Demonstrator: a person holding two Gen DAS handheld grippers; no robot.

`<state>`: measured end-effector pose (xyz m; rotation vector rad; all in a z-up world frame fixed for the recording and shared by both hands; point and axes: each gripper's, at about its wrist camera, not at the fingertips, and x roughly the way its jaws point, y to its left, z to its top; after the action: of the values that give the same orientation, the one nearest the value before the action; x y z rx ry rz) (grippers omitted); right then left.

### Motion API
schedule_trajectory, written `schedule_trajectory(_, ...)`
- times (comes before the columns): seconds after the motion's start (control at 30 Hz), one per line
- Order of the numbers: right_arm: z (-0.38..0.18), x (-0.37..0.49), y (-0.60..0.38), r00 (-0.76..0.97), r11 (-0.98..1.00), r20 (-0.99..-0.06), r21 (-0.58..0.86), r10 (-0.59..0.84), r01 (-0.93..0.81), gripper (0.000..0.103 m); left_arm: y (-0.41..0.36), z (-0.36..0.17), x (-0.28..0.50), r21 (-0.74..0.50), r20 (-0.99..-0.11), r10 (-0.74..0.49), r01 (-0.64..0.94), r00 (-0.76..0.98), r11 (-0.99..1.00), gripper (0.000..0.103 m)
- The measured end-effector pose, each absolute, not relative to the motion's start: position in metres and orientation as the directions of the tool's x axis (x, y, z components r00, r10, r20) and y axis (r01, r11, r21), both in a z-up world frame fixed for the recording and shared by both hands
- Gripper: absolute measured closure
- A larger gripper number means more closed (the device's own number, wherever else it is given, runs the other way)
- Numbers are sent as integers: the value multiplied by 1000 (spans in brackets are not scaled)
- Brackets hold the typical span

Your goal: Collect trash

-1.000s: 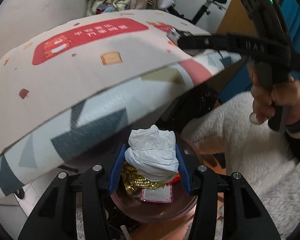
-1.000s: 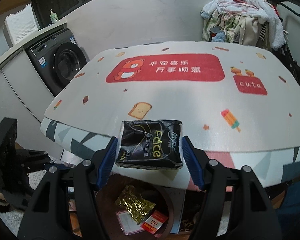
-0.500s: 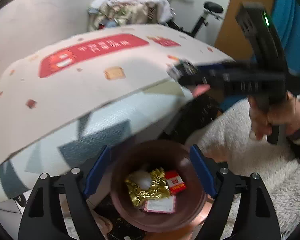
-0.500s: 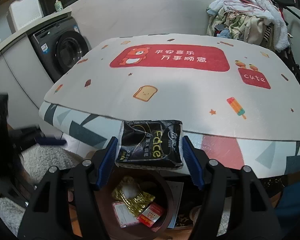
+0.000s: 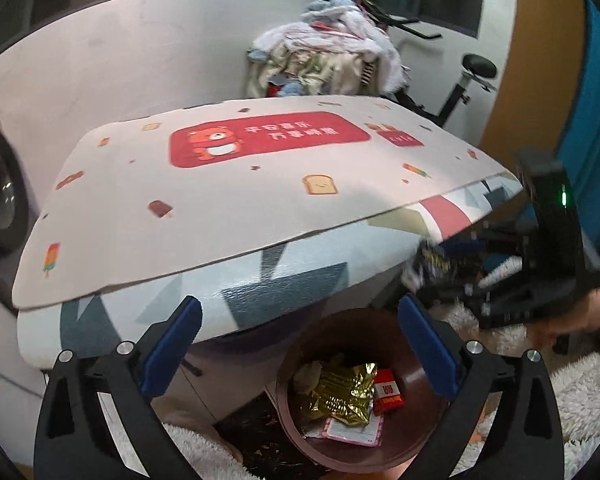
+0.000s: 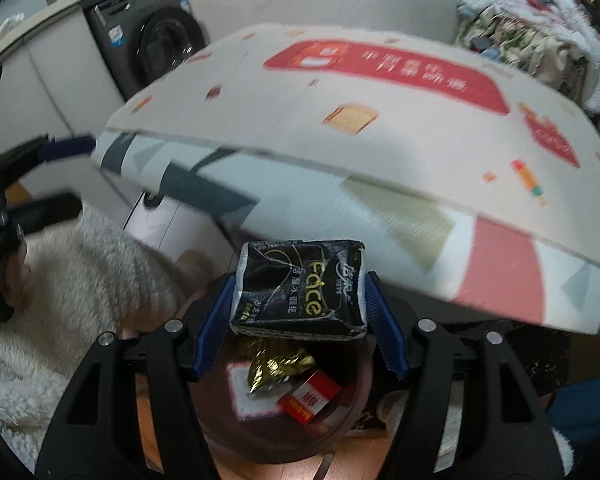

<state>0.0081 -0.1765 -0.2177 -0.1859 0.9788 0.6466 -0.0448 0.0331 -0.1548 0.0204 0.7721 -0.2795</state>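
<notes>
The right tool (image 6: pixel 298 316) grips a black pack (image 6: pixel 300 286) right over the bin (image 6: pixel 340 428), which sits on the floor under the table (image 6: pixel 340 140) edge. The left tool (image 5: pixel 300 344) is wide apart and holds nothing. Next, the right tool should let go so the pack drops in

My left gripper (image 5: pixel 300 344), jaws wide and empty, hangs above the brown bin (image 5: pixel 416 364) holding a gold wrapper (image 5: pixel 340 394) and red packet (image 5: pixel 386 392), beside the table (image 5: pixel 220 200).
</notes>
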Motion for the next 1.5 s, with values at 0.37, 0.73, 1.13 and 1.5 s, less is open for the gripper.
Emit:
schedule_trajectory(0.37, -251, -6, -154, 291, 757, -876, 120, 386, -643, 37, 46, -160, -42, -101, -697, -185, 161, 692, 982, 6)
schedule_trajectory(0.73, -241, 0, -162, 363, 800, -857, 90, 366, -593, 7, 43, -161, -43, -70, -697, -151, 143, 701, 987, 6)
schedule_trajectory(1.13, -139, 26, -192, 617, 873, -714, -15, 332, -487, 6, 48, -103, -26, -36, -605, -77, 69, 792, 997, 6)
schedule_trajectory(1.5, -36, 40, -224, 753, 919, -580, -18, 311, -393, 6, 45, -6, -16, -13, -461, -47, 47, 886, 999, 6)
